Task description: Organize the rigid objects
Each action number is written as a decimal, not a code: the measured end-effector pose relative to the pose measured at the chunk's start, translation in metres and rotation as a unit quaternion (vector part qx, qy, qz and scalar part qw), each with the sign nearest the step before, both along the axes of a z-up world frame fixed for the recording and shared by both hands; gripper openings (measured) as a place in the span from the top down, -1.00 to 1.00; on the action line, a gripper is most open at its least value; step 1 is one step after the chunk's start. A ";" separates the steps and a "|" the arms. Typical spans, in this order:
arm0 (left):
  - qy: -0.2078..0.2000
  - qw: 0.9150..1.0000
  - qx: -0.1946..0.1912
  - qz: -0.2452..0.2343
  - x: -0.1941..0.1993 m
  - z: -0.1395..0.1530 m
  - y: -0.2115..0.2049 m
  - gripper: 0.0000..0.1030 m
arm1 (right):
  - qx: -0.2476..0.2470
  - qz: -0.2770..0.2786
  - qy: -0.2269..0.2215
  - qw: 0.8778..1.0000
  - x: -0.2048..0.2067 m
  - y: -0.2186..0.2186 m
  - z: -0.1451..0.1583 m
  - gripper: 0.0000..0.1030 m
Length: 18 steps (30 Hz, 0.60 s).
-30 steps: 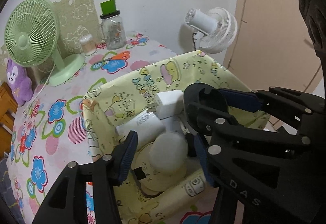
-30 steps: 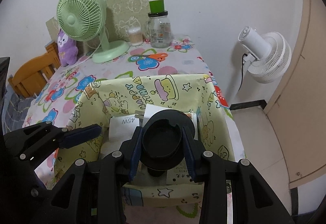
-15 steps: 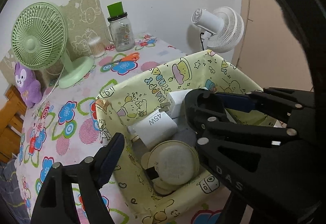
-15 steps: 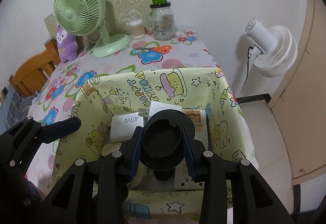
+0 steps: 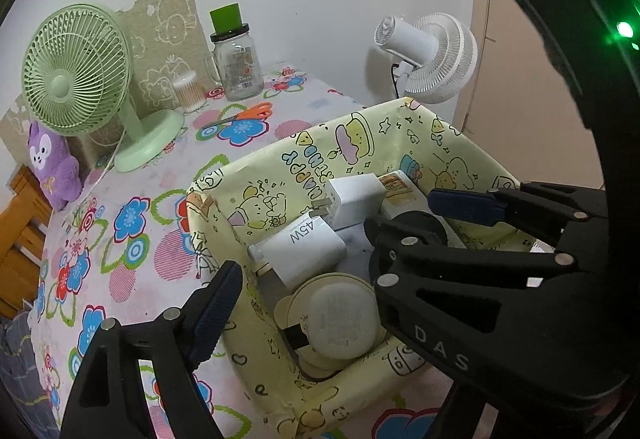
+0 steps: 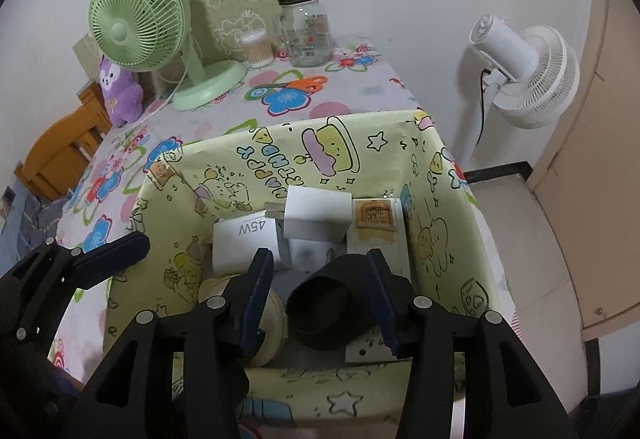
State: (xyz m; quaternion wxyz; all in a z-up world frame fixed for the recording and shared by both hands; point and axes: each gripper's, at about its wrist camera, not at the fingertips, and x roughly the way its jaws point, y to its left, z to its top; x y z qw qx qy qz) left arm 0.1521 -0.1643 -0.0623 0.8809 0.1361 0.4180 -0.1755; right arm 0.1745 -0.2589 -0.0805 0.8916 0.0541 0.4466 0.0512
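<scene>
A: Left wrist view first. How does the left gripper (image 5: 304,271) stand?
B: Jaws opening, wide by now, gripping nothing. A second ago they clamped the round cream case (image 5: 344,323). Now it lies loose in the near corner of the yellow box (image 5: 360,127), under the gap (no pad on it).
A: Neighbours?
B: The 45W charger (image 5: 300,243) is just beyond it, overlapping its far edge. The white plug (image 5: 356,199) is farther in.
A: So that item's done?
B: I'd say so: placed and let go.
A: Right wrist view.
B: The right gripper (image 6: 320,279) jaws are opening too, only partway. The black cylinder (image 6: 320,315) sits between them on the box floor, near side, right of the cream case. Half a second ago both pads squeezed it. Now there's a clear gap at the left pad, and the right pad is close against it (contact unclear).
A: Held?
B: No, looks released, standing on its own, open end up.
A: Meaning for the task?
B: Both rigid items are in the box with the chargers. Probably next is lifting both grippers out without knocking the cylinder. Scissors (image 6: 304,85) lie far back on the floral table (image 6: 104,179); can't tell if they're to be sorted.
</scene>
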 end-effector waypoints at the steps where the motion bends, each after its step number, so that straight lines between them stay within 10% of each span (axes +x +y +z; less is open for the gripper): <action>1: -0.001 1.000 -0.001 0.000 -0.001 0.001 0.001 -0.67 | 0.000 -0.002 -0.002 1.000 -0.002 0.000 0.001 -0.06; 18: -0.031 0.999 -0.022 0.018 -0.037 0.019 0.035 -0.85 | -0.016 -0.013 -0.052 0.998 -0.048 0.027 0.026 -0.52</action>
